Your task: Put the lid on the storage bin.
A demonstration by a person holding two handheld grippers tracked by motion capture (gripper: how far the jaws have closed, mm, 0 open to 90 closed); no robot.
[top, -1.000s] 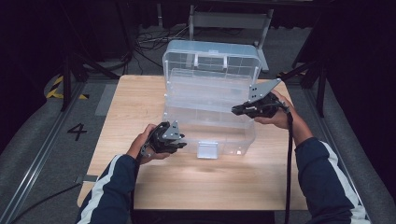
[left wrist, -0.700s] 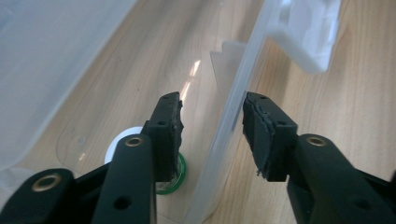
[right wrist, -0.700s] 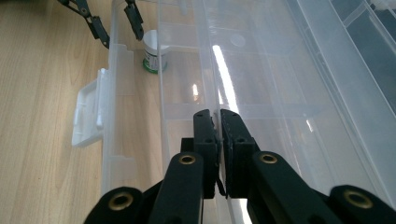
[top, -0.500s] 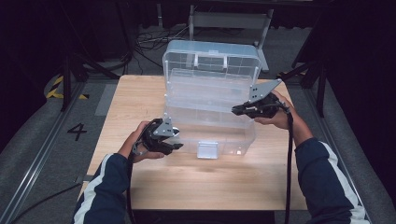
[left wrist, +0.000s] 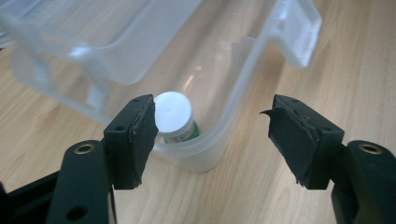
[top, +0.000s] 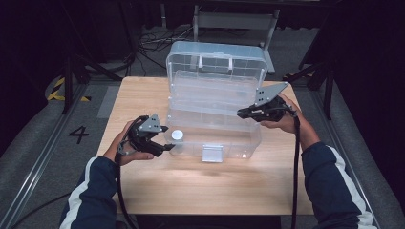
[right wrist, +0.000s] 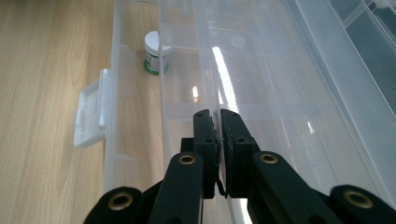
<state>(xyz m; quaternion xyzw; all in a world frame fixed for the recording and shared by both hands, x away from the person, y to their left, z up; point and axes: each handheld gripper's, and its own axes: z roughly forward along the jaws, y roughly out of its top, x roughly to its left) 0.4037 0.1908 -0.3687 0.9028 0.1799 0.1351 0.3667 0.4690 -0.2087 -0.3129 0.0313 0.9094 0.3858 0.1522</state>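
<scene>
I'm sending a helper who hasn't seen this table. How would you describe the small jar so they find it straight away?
On the wooden table stands a clear plastic organiser box with its lid raised. Look into its front corner on the left gripper side: the small jar stands upright there. Its white cap and green label set it apart in the see-through box.

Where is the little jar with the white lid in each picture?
High view: the little jar stands in the near left corner of the clear plastic box, left of the white latch.
Left gripper view: centre, inside the box corner, just beyond the left tongs.
Right gripper view: upper left of centre, beyond the latch.
Shared landmark: the white latch.
</scene>
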